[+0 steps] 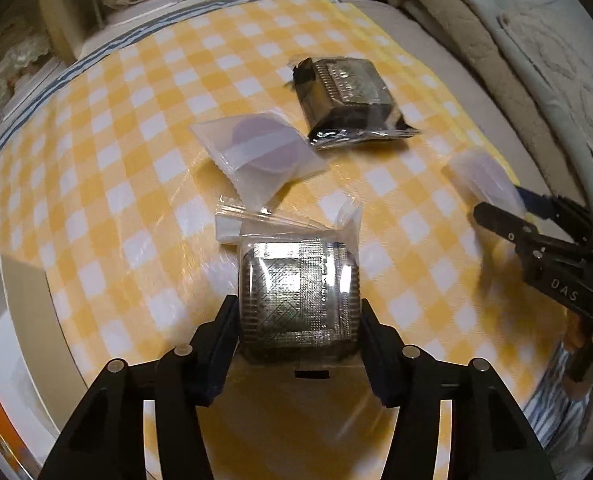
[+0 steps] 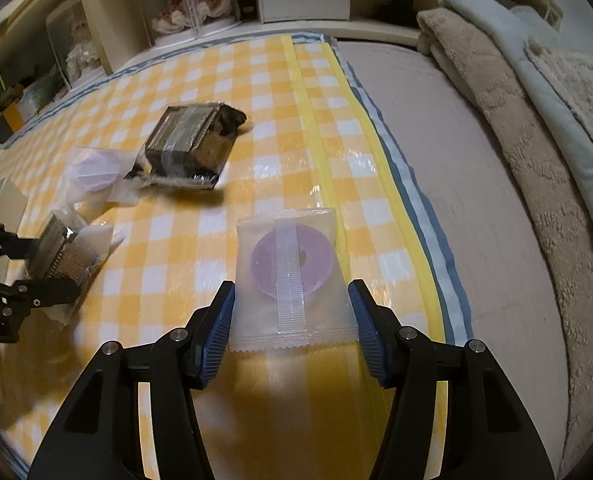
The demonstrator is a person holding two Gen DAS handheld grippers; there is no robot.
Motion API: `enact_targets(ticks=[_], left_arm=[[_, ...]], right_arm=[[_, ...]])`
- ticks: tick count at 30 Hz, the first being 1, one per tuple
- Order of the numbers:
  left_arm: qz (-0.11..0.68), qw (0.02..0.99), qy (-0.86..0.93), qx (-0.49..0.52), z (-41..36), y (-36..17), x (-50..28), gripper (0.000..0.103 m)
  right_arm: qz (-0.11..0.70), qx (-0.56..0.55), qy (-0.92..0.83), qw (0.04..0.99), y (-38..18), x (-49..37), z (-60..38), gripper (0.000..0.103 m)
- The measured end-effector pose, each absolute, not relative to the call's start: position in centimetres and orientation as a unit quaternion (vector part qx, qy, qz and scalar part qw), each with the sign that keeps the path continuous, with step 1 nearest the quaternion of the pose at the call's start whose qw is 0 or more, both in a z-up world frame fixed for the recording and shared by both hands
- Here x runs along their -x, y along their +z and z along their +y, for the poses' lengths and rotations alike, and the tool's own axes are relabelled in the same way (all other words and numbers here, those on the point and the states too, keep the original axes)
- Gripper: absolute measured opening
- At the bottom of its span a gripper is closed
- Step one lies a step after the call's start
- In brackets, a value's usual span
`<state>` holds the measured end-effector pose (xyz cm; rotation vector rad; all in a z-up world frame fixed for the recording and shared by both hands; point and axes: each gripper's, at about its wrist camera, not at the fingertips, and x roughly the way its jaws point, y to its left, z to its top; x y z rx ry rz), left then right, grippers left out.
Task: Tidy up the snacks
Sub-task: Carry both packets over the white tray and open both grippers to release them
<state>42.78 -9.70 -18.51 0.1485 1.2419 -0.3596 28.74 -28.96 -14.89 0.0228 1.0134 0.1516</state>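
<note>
Left wrist view: left claw (image 1: 300,332) pinches a clear-wrapped silver pack (image 1: 298,300) across its sides, pads touching the film on both flanks.
Right wrist view: right claw (image 2: 292,316) brackets a flat purple-ring pouch (image 2: 290,276); pads sit at its two side edges and appear to press them, so it counts as pinching the pouch.
Surface: a yellow checked cloth (image 1: 136,120) spread over a bed; it looks glossy, probably slick under film.
Silver pack, handling: judged a firm block inside loose, crinkly film; light to middling weight. The film may slide over the block, so the sides of the block itself are the place to hold, not the loose flap (image 1: 264,220) at its far end.
Pouch, handling: thin, light and floppy, with a stiff ring inside that could crack. An edge grip may buckle the film; pinching nearer the ring or the centre seam (image 2: 290,280) would carry it flatter.
Others waiting: a second pouch (image 1: 256,152) and a dark pack (image 1: 348,100) lie farther off on the cloth, near each other.
</note>
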Motion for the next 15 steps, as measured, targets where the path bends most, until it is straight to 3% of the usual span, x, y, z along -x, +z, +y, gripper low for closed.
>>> enact_targets(ticks=[15], left_arm=[[0.524,0.838,-0.154,-0.019,-6.4,-12.5,-36.7,0.053]], right_arm=[[0.438,-0.062,0.096,0.892,-9.3,-26.2,-28.7,0.058]])
